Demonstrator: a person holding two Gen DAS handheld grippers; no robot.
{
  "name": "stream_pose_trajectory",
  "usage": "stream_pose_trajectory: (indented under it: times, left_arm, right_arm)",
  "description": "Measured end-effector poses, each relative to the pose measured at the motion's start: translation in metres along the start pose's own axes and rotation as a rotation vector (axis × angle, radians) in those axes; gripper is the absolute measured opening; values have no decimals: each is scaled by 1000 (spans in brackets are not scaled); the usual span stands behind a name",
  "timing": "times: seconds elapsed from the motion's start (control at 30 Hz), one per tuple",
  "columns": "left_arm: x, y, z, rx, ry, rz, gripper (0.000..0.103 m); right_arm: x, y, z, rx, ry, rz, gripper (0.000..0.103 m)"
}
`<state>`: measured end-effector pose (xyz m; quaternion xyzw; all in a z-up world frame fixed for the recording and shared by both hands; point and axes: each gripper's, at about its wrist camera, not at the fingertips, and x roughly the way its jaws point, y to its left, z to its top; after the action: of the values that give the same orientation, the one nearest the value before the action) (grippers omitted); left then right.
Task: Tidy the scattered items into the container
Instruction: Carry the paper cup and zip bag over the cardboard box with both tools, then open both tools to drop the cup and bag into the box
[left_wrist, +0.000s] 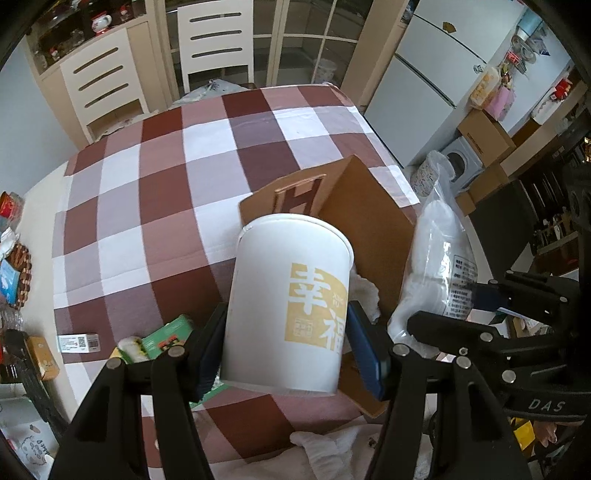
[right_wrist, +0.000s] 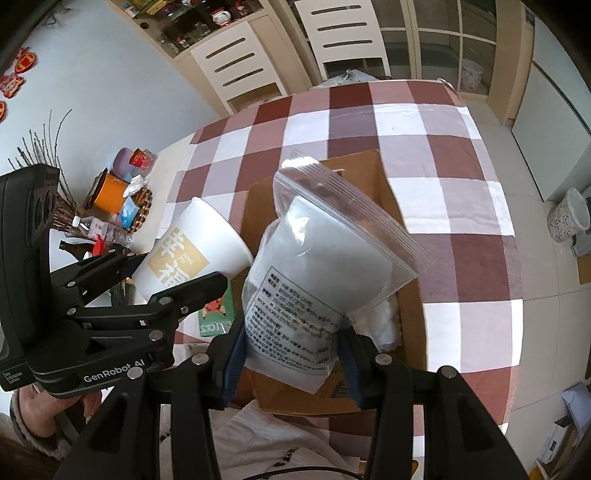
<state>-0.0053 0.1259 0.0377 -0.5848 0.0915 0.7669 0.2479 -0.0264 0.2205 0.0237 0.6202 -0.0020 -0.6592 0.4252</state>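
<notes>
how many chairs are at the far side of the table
2. One white slatted chair stands behind the table's far edge, another white chair left of it by the cabinet. More may be hidden out of frame.

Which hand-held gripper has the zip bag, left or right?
The right hand-held gripper: its pads clamp the clear zip bag with the printed label over the cardboard box. The left hand-held gripper grips the white paper cup.
</notes>
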Motion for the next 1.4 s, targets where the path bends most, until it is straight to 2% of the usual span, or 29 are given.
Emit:
stream_pose_trajectory:
  times: [0.3, 1.4]
  left_arm:
    - [14, -14, 13, 8, 12, -4, 63]
    - [45, -28, 35, 38, 75, -13, 63]
  right_arm:
    - [4, -19, 4, -2, 27, -10, 46]
    - [22, -34, 9, 12, 83, -5, 48]
